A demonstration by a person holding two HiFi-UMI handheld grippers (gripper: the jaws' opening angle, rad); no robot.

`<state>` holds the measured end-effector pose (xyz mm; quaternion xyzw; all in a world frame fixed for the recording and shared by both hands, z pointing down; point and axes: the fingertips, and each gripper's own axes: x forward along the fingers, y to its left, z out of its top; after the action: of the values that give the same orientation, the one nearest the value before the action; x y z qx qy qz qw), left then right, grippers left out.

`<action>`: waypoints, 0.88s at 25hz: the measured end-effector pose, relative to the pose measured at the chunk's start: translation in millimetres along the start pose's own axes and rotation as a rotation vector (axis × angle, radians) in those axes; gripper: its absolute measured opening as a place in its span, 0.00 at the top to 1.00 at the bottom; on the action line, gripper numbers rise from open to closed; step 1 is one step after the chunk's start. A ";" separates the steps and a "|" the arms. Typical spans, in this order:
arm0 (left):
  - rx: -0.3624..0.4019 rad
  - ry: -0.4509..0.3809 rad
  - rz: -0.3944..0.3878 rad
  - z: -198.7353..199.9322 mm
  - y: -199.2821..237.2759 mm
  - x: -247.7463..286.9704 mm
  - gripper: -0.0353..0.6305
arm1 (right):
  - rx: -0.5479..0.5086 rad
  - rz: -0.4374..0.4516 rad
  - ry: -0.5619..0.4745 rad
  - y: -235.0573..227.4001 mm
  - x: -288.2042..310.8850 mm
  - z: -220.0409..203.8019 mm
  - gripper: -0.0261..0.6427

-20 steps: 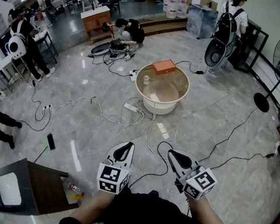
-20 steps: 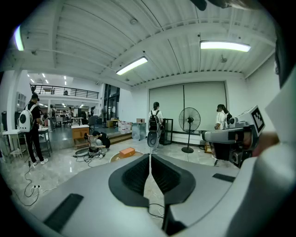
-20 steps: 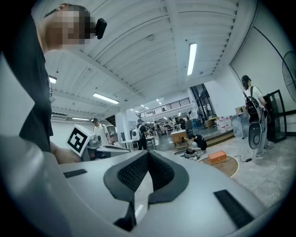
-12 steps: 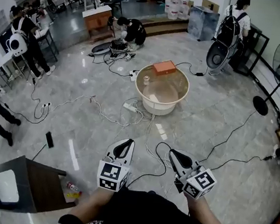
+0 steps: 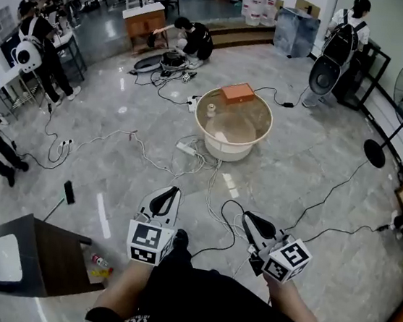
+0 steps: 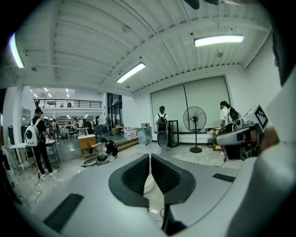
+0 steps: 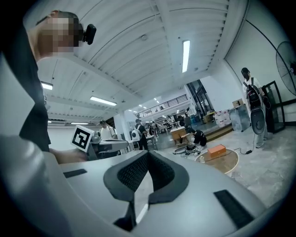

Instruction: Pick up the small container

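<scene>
Small container (image 5: 210, 110): a pale, upright item inside the round tub (image 5: 263, 131), near its left rim, apart from the orange box (image 5: 237, 94) at the far rim. Too small to read its shape or long axis.

- Container lies well ahead on the floor, far from both grippers.
- Left gripper (image 5: 172, 189): jaws clenched, nothing between them; it points roughly toward the tub.
- Right gripper (image 5: 247, 217): jaws also pressed together and empty; its own view has the container (image 7: 202, 159) off to the right.
- Judgement: neither is in reach; the left lines up slightly better.

Versus 0.8 s ago: left gripper has shifted left, 1 shoe (image 5: 179, 240) now shows between the 2 grippers, tub about as distant.
</scene>
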<state>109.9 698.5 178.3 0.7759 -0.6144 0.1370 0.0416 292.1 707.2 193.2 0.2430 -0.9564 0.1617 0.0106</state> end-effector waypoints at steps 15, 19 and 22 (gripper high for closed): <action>-0.072 0.043 -0.073 -25.1 67.4 79.1 0.91 | 0.031 -0.023 0.056 -37.5 108.3 7.0 0.94; -0.090 0.040 -0.083 -25.7 105.9 111.3 0.90 | 0.023 -0.009 0.091 -48.0 157.8 6.9 0.94; -0.089 0.042 -0.107 -25.9 128.1 130.7 0.90 | 0.024 -0.017 0.100 -57.0 191.2 11.0 0.94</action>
<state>9.1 550.5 224.3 0.8019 -0.5765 0.1234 0.0966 150.8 568.2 219.0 0.2429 -0.9505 0.1852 0.0567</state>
